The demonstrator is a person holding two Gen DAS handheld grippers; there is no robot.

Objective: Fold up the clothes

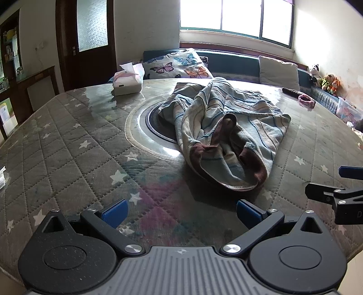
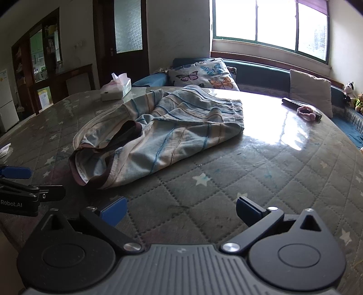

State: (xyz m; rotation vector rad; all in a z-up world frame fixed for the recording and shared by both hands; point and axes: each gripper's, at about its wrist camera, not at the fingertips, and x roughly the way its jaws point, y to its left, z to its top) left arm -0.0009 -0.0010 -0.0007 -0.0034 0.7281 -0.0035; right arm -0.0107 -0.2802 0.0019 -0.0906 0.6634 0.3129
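A: Two hand-held grippers appear above the counter (image 1: 68, 140), a round surface under a quilted, star-printed cover. The left hand-held gripper (image 1: 181, 212) has its blue-padded fingers (image 1: 114, 212) spread wide apart with nothing between them. The right hand-held gripper (image 2: 180, 211) is likewise spread and empty.

B: Where does the garment lie?

A: The striped garment (image 1: 217, 127), pale blue and cream with a dark brown waistband, lies crumpled near the middle of the counter, ahead of both hand-held grippers and touching neither. Its waistband end faces the cameras; part of the cloth covers a dark circular inset (image 1: 154, 127) in the counter.

B: What else is labelled?

A: A tissue box (image 1: 127, 85) stands at the far left of the counter. A pink hair tie (image 2: 305, 112) and a dark, elongated object (image 2: 292, 103) lie at the far right. Beyond the counter are a butterfly-print cushion (image 1: 179, 64), a plain cushion (image 1: 279, 71) and a window (image 1: 238, 18).
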